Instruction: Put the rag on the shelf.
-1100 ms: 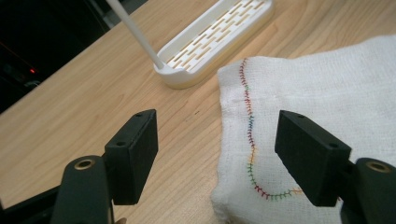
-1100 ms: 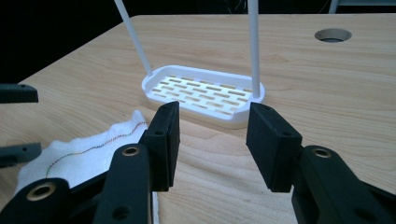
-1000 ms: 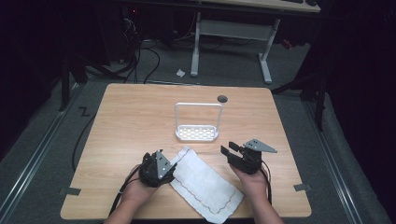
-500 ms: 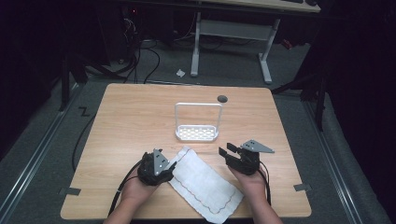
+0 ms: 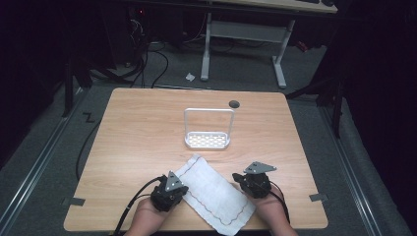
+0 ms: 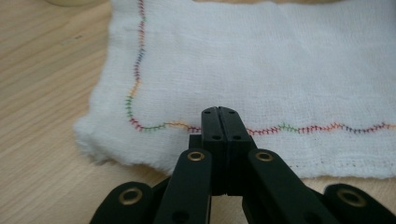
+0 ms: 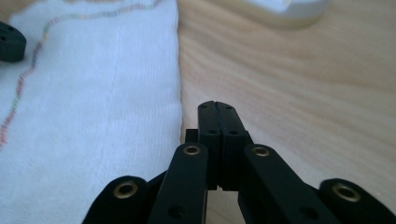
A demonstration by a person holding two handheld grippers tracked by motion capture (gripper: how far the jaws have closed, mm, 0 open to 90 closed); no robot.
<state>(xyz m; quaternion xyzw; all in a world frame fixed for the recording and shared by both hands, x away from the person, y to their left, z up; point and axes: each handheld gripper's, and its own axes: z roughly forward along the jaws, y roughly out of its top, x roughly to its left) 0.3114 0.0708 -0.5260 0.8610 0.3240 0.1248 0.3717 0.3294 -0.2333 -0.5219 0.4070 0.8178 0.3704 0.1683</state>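
A white cloth (image 5: 216, 196) with a wavy line of coloured stitching lies flat and slantwise at the table's near edge. My left gripper (image 5: 177, 191) rests at its left side. In the left gripper view the jaws (image 6: 218, 112) are pressed together, their tip over the stitched border of the cloth (image 6: 261, 70), with no fabric seen between them. My right gripper (image 5: 242, 179) is at the cloth's right side. Its jaws (image 7: 216, 106) are shut over bare wood, just beside the edge of the cloth (image 7: 93, 93). A black part of the left gripper (image 7: 9, 42) shows across the cloth.
A white wire rack (image 5: 208, 140) with a perforated base stands upright at the table's middle, beyond the cloth; its base (image 7: 285, 9) shows blurred ahead of the right gripper. A dark round hole (image 5: 234, 103) is in the wooden table (image 5: 137, 132) behind it. Cables trail off the near edge.
Both grippers have drawn back toward the near edge, the right one more, and now sit lower along the cloth's two sides. The cloth and rack have not moved.
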